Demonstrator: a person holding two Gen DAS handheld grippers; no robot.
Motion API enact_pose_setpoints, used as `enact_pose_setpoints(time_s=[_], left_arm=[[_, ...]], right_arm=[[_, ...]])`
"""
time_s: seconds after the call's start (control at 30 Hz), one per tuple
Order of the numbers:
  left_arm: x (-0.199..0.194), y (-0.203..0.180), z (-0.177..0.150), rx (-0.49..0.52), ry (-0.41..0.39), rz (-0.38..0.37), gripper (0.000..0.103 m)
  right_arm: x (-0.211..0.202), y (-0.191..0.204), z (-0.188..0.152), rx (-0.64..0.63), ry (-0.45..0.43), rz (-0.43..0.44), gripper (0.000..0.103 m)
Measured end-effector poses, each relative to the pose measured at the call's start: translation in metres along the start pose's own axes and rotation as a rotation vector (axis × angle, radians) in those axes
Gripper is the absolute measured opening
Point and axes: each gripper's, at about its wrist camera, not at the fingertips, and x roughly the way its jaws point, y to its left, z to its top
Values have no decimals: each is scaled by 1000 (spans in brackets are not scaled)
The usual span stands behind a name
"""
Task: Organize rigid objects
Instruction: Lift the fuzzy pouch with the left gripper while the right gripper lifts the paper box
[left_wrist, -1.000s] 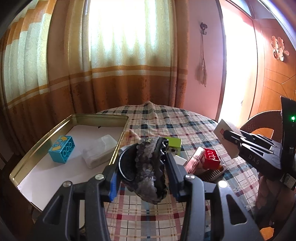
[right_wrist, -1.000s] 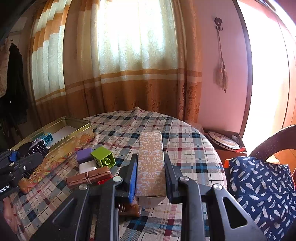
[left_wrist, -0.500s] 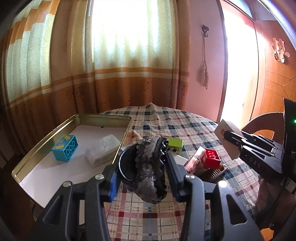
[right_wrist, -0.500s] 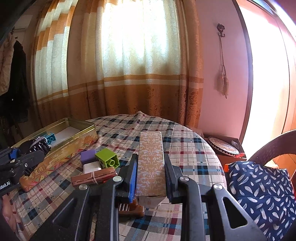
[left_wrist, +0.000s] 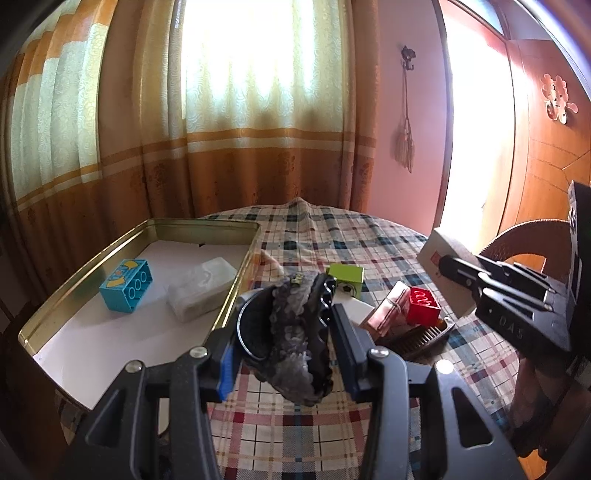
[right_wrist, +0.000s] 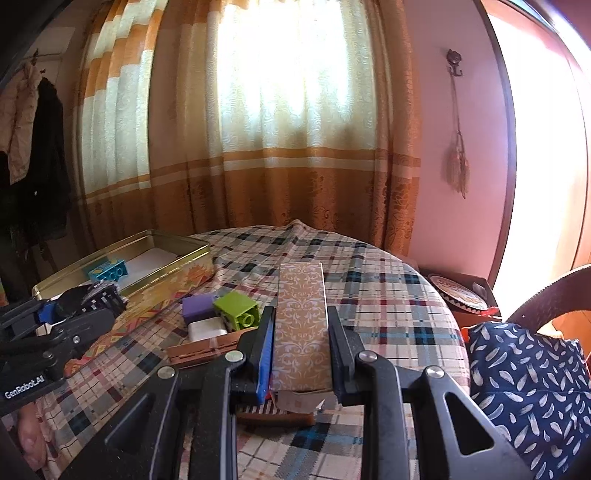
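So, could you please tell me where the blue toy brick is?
In the left wrist view, the blue toy brick sits inside the gold metal tin, left of a clear plastic box.

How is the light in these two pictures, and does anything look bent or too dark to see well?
Left wrist view: the window behind the curtain is blown out white, the doorway glares, and the left claw is in shadow. Right wrist view: same backlight; the coats at far left are nearly black. Both views bend straight edges near the borders.
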Motion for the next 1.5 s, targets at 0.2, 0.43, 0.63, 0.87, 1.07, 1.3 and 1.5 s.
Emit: enact_pose_setpoints(time_s=[0.2,0.43,0.63,0.87,1.07,1.3,1.5], left_arm=[[0,2,0,-13,-2,-5,44],[-4,5,0,-18,-24,0,44],[-8,8,-2,-22,-43,-3,44],[-12,11,-3,-14,-69,-6,44],[-16,15,-3,-15,-86,4,44],[-19,21,-4,-24,-98,18,44],[-18,31,-5,-44,-98,30,44]], right_arm=[[-2,16,-1,-40,-4,23,28],[-3,24,-2,-51,-3,40,28],[-3,26,-2,-54,-3,44,28],[-4,37,-4,-67,-1,65,28],[-6,44,-4,-75,-2,78,28],[-10,55,-5,-92,-5,101,28],[-11,66,-5,-105,-3,126,28]])
